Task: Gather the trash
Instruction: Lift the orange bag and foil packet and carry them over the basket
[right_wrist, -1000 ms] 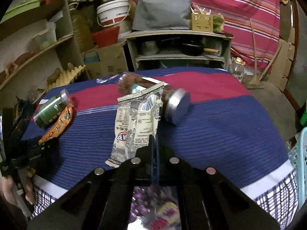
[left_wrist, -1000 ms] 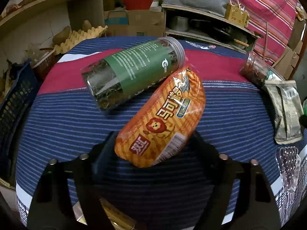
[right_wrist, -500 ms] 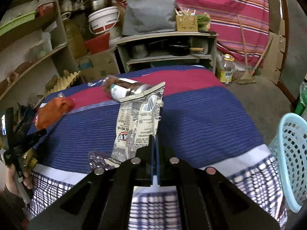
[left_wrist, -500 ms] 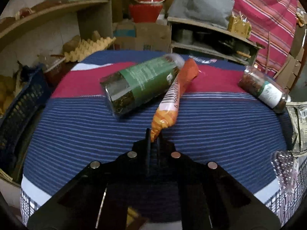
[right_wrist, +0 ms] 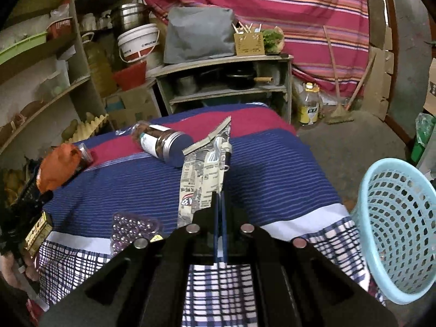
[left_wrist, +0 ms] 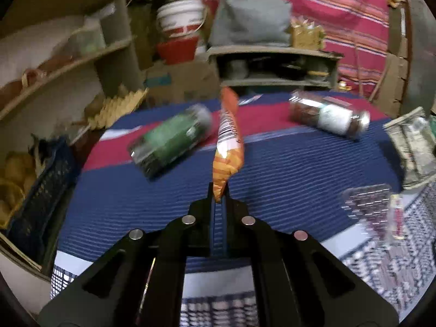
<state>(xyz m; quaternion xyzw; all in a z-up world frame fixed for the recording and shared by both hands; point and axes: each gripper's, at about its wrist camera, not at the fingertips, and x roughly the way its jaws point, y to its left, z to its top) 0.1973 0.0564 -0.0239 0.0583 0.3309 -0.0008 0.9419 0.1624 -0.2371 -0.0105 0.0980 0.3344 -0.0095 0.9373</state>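
Since a second ago both wrappers have come up off the table (right_wrist: 272,163): the left claw (left_wrist: 218,199) is clamped on the orange snack bag (left_wrist: 227,141), the right claw (right_wrist: 219,199) on the grey-white wrapper (right_wrist: 204,174). The pale blue basket (right_wrist: 395,226) stands on the floor to the right, nearer the right hand.

shelf unit (right_wrist: 226,87): behind table, w/ grey cushion (right_wrist: 200,36) on top
white bucket (right_wrist: 139,42): left of cushion, above red tub (right_wrist: 130,75)
striped cloth (right_wrist: 286,8): hung at back
oil bottle (right_wrist: 309,106): on floor by broom (right_wrist: 339,92)
egg tray (right_wrist: 91,126): left, near table edge
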